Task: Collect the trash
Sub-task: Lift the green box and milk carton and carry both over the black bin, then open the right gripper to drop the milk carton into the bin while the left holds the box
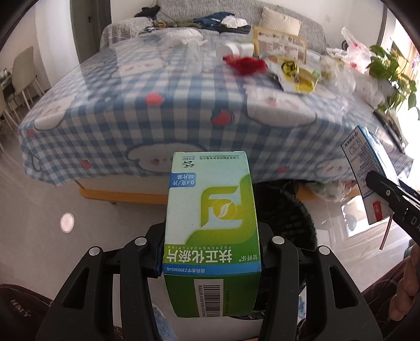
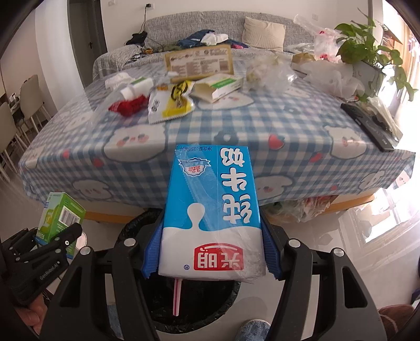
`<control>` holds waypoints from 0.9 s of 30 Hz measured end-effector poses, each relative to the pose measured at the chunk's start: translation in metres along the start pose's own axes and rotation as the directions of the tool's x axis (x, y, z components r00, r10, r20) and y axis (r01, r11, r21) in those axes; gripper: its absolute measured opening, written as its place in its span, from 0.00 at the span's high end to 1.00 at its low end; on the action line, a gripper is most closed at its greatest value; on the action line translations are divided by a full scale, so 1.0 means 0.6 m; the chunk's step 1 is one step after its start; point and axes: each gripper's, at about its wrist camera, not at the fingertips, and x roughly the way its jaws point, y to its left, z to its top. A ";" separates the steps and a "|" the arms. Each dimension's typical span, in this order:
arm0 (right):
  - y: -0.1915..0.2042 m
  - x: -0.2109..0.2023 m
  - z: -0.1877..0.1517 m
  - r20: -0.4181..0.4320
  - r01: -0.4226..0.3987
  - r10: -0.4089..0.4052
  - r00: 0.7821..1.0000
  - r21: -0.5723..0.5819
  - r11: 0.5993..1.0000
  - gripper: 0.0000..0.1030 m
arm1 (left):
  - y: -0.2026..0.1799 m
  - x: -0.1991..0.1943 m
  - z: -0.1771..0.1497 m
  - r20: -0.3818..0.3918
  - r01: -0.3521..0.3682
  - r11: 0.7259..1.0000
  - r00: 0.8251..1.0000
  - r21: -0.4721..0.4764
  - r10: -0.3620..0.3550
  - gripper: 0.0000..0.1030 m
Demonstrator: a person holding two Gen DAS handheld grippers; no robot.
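Note:
My left gripper [image 1: 211, 251] is shut on a green and white medicine box [image 1: 211, 209], held above a black-lined trash bin [image 1: 288, 209] on the floor in front of the table. My right gripper [image 2: 211, 251] is shut on a blue and white milk carton [image 2: 212, 209] with a pink straw [image 2: 176, 296], held over the same bin [image 2: 231, 301]. The carton also shows at the right of the left wrist view [image 1: 367, 170]. The green box also shows at the left of the right wrist view [image 2: 61, 212]. More trash lies on the table: a yellow wrapper [image 2: 170, 102], a red item [image 2: 128, 105], an open white box [image 2: 218, 88].
The table with the blue checked cloth [image 2: 210, 126] stands ahead. On it are a brown card [image 2: 199, 63], crumpled plastic bags [image 2: 328, 76], a potted plant [image 2: 367, 52] and a black remote [image 2: 367, 126]. A grey sofa [image 2: 183, 23] stands behind. Chairs [image 2: 15, 110] stand at left.

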 end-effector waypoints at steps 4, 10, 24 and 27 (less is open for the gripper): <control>0.018 0.022 -0.016 -0.023 -0.013 0.012 1.000 -0.022 1.000 0.41 | 0.002 0.024 -0.014 -0.016 -0.005 1.000 1.000 0.009 0.005 0.54; 0.037 0.065 -0.038 -0.072 -0.022 0.019 0.997 -0.038 0.999 0.41 | 0.004 0.062 -0.034 -0.052 -0.027 1.000 0.998 0.013 0.028 0.54; 0.079 0.166 -0.089 -0.180 -0.027 0.015 0.984 -0.065 0.998 0.41 | 0.026 0.119 -0.064 -0.080 -0.018 1.000 0.997 0.019 0.019 0.54; 0.087 0.179 -0.092 -0.191 -0.036 0.022 0.981 -0.073 0.997 0.41 | 0.036 0.127 -0.065 -0.095 -0.030 1.000 0.995 0.006 0.031 0.54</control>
